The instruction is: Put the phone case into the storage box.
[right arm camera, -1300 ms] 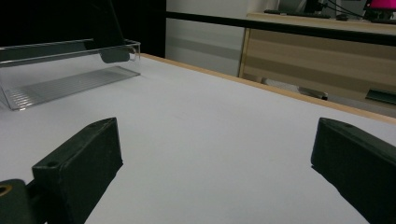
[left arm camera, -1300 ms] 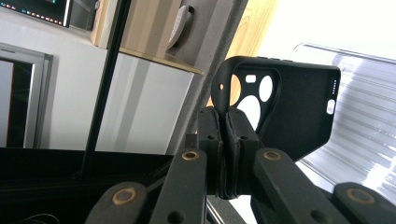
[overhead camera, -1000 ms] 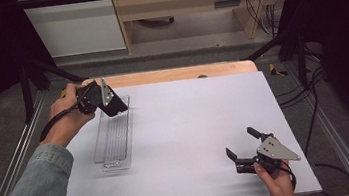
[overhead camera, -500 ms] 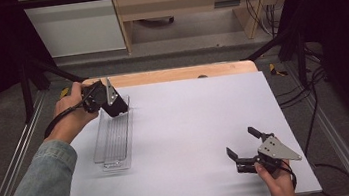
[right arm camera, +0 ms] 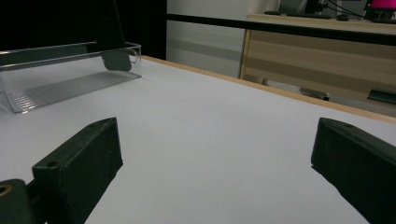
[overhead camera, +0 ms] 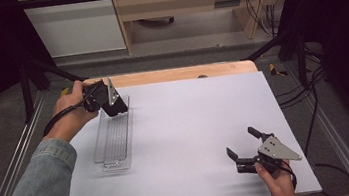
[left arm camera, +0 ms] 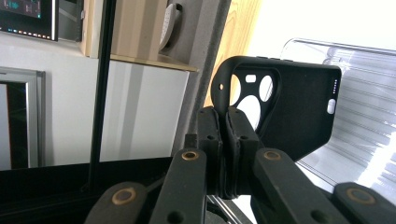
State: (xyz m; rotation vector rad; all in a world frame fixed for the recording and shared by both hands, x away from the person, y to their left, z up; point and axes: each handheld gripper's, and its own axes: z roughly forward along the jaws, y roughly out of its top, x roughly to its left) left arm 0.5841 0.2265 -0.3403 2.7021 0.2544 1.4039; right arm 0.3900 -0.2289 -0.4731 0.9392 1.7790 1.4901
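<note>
Phone case, pinched in your left gripper, has shifted toward the clear tray's far end. Lower it in. Your right gripper rests open.

1. Your black phone case has a camera cut-out with three round openings and side button marks; it hangs tilted, one edge pinched, over the far end of the tray.
2. Your clear plastic tray is long, narrow and ribbed, lying on the table's left side.
</note>
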